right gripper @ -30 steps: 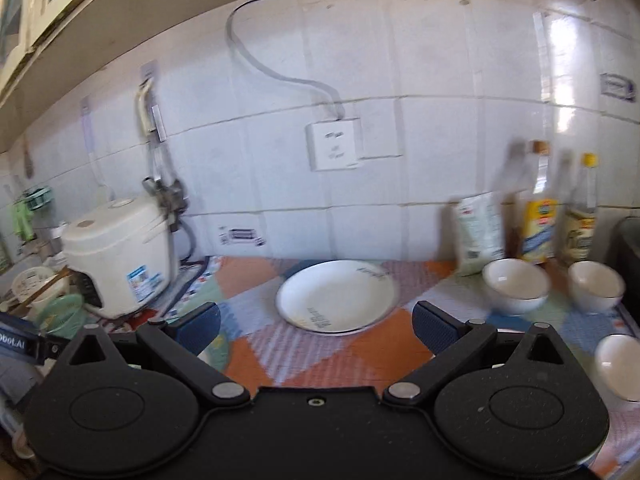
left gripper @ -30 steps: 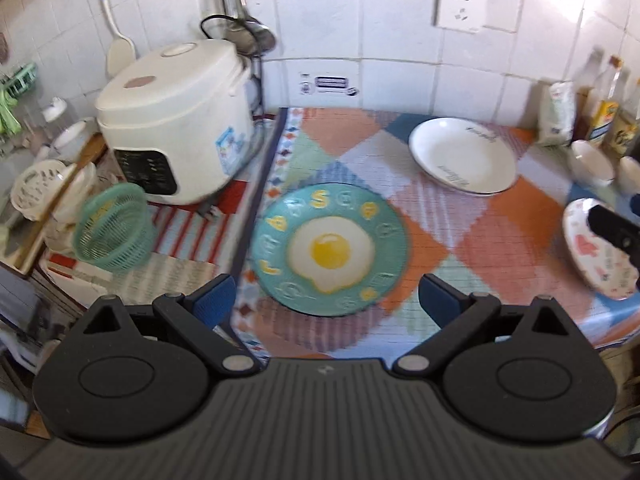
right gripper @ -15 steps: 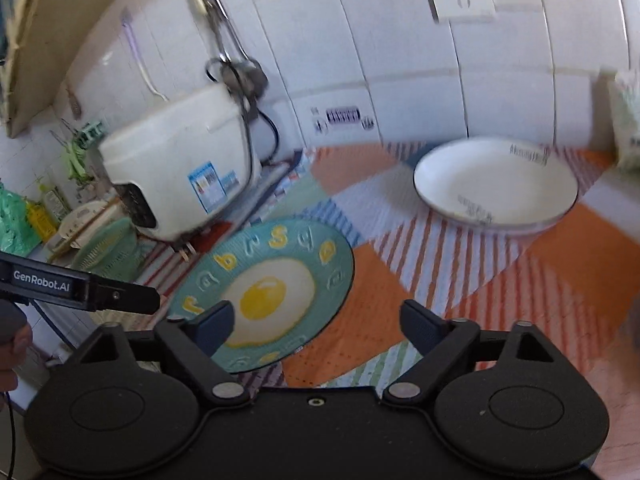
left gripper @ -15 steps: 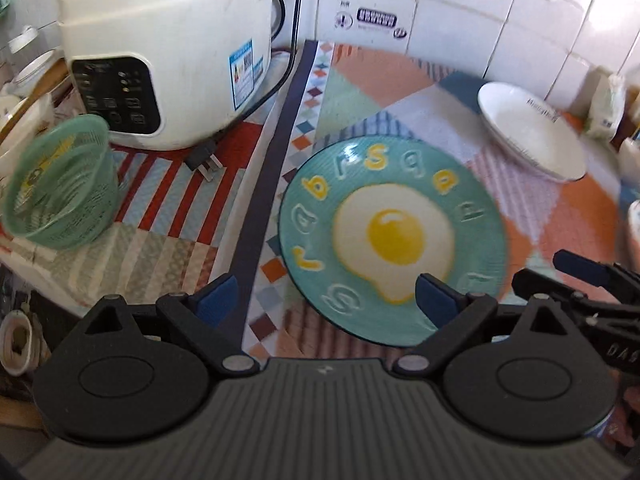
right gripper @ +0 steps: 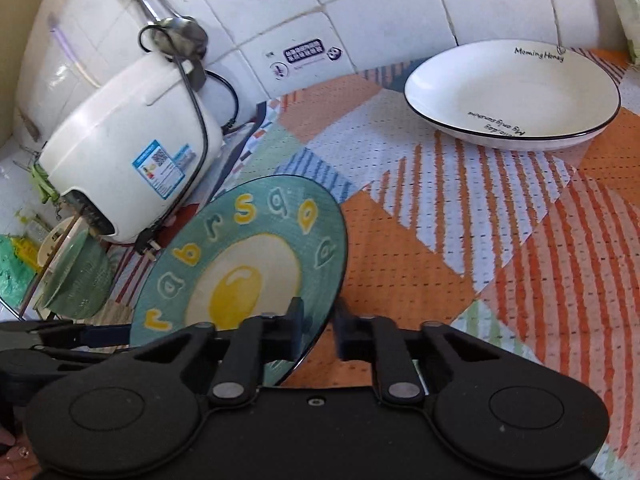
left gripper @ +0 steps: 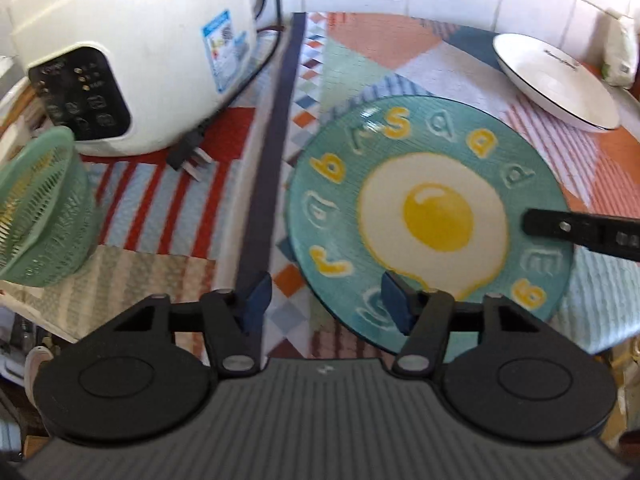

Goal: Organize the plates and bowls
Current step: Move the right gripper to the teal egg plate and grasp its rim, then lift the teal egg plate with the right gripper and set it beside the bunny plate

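Note:
A teal plate (left gripper: 432,216) with a fried-egg picture and letters lies on the patterned cloth; it also shows in the right wrist view (right gripper: 248,272). My left gripper (left gripper: 326,300) is part-way closed at the plate's near-left rim, its right finger over the rim, its left finger off the plate. My right gripper (right gripper: 318,330) has narrowed around the plate's near-right rim, one finger over the plate and one outside; contact is unclear. Its finger (left gripper: 560,228) reaches in from the right. A white deep plate (right gripper: 512,96) sits behind.
A white rice cooker (left gripper: 132,52) stands at the left with its loose plug (left gripper: 190,156) on the cloth. A green mesh basket (left gripper: 36,208) sits at the far left edge. The tiled wall (right gripper: 360,8) bounds the back. A packet (left gripper: 620,52) stands at the back right.
Both grippers have dropped lower and moved in on the teal plate. Both sets of fingers have narrowed from wide open, the right ones around the plate's rim.

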### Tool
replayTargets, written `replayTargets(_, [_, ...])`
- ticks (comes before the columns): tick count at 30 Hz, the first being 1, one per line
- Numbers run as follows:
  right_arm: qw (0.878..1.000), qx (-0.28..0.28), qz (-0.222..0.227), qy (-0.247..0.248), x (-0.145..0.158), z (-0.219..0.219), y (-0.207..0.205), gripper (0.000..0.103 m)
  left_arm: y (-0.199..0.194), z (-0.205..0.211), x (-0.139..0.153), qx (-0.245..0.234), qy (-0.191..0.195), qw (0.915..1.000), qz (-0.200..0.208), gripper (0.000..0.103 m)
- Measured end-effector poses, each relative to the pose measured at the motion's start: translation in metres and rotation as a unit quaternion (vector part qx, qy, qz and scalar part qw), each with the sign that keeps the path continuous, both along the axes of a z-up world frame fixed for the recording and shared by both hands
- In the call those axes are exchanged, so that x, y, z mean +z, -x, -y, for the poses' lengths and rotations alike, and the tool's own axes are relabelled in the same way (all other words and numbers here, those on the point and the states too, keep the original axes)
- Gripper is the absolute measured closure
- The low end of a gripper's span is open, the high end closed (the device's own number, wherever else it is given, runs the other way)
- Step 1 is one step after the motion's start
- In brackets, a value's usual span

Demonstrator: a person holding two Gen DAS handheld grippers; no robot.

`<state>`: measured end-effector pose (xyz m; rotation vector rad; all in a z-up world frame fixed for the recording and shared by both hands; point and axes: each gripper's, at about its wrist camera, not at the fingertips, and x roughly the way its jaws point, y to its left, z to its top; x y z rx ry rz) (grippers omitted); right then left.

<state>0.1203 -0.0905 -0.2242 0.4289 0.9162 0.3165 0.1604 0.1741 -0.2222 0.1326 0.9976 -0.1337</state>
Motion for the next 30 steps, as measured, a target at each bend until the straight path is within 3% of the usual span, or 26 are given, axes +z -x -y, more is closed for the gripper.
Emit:
replayTargets(6, [0.999, 0.020, -0.026, -0.012, 0.000, 0.007, -0.011, 0.086, -0.011, -0.007, -0.003, -0.006, 0.046, 0.9987, -0.021, 0.063])
replayTargets(9, [0.999, 0.018, -0.026, -0.021, -0.002, 0.008, -0.013, 0.086, -0.015, -0.007, -0.004, 0.004, 0.053, 0.9985, -0.015, 0.063])
replayTargets(13, [0.996, -0.008, -0.060, -0.066, -0.005, 0.014, -0.019, 0.086, -0.020, -0.018, -0.008, 0.021, 0.099, 0.9946, -0.023, 0.063])
replayTargets(16, [0.998, 0.016, -0.053, -0.043, -0.002, 0.009, -0.022, 0.087, -0.025, -0.008, -0.003, 0.009, 0.066, 0.9972, -0.034, 0.061])
replayTargets(21, [0.998, 0.040, -0.041, -0.029, 0.004, 0.011, -0.020, 0.085, -0.030, -0.008, 0.008, -0.020, 0.067, 0.9966, -0.043, 0.062])
replayTargets(30, [0.999, 0.033, -0.016, -0.013, 0.034, 0.057, 0.024, 0.082, -0.005, 0.035, 0.035, -0.083, 0.107, 0.9900, -0.037, 0.062])
